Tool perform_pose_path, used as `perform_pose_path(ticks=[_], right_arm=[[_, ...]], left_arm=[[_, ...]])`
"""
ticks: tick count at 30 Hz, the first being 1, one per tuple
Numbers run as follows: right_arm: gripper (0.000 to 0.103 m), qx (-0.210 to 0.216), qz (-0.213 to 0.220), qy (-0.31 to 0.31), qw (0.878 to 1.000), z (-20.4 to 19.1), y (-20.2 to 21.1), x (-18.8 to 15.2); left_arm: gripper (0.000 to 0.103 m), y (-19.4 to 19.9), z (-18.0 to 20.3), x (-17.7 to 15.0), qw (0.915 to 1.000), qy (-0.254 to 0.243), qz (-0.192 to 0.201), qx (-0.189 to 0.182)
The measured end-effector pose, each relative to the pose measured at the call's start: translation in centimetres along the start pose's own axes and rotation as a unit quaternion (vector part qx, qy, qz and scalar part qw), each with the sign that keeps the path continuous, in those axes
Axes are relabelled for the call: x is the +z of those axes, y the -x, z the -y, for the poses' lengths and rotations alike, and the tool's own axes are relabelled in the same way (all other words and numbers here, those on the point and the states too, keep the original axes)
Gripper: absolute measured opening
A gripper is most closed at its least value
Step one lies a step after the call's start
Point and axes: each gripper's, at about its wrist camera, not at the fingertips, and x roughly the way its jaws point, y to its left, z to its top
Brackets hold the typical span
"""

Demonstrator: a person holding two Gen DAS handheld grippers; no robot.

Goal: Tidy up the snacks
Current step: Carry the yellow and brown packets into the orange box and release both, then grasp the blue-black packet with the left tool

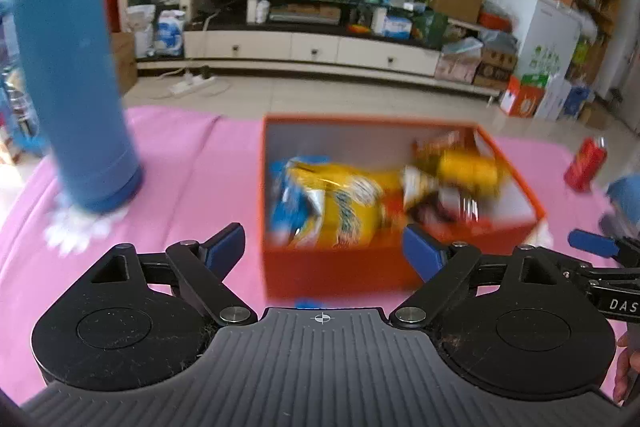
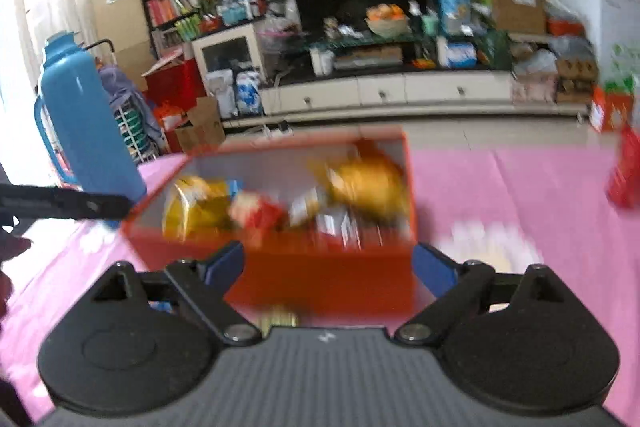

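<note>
An orange box (image 1: 336,273) sits on the pink cloth and holds several snack packs, among them a yellow and blue bag (image 1: 340,199) and a yellow pack (image 1: 468,169). My left gripper (image 1: 324,247) is open and empty, just in front of the box's near wall. In the right wrist view the same box (image 2: 328,279) lies close ahead with blurred snack packs (image 2: 360,187) inside. My right gripper (image 2: 328,267) is open and empty, its fingers either side of the box's near wall. The right gripper's finger (image 1: 592,243) shows at the right edge of the left wrist view.
A tall blue thermos (image 1: 68,67) stands on the cloth left of the box; it also shows in the right wrist view (image 2: 88,123). A red can (image 1: 586,163) stands at the right. A small blue item (image 1: 308,303) and a gold item (image 2: 280,319) lie below the box's near wall.
</note>
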Motion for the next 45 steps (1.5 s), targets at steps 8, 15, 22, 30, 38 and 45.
perform_pose_path(ticks=[8, 15, 22, 30, 38, 45], right_arm=[[0.094, 0.002, -0.039, -0.079, 0.996, 2.4, 3.8, -7.9], [0.094, -0.012, -0.027, -0.063, 0.998, 4.2, 4.1, -8.1], [0.094, 0.007, -0.025, -0.160, 0.987, 8.5, 5.1, -7.9], [0.094, 0.019, -0.026, -0.188, 0.982, 9.2, 4.9, -7.9], [0.094, 0.017, -0.047, -0.173, 0.984, 8.3, 3.9, -8.1], [0.094, 0.012, -0.063, -0.165, 0.984, 7.8, 3.1, -8.3]], left_arm=[[0.070, 3.8, 1.5, -11.4, 0.9961, 0.013, -0.082, 0.031], [0.067, 3.3, 5.4, -12.6, 0.9943, -0.011, -0.103, 0.023], [0.068, 1.6, 6.0, -9.7, 0.9922, -0.066, -0.068, 0.081], [0.063, -3.2, 2.4, -6.7, 0.9874, -0.066, -0.099, 0.104], [0.063, -6.6, 1.1, -4.2, 0.9887, 0.011, -0.097, 0.114], [0.046, -7.6, 2.9, -4.8, 0.9926, 0.005, -0.111, 0.049]])
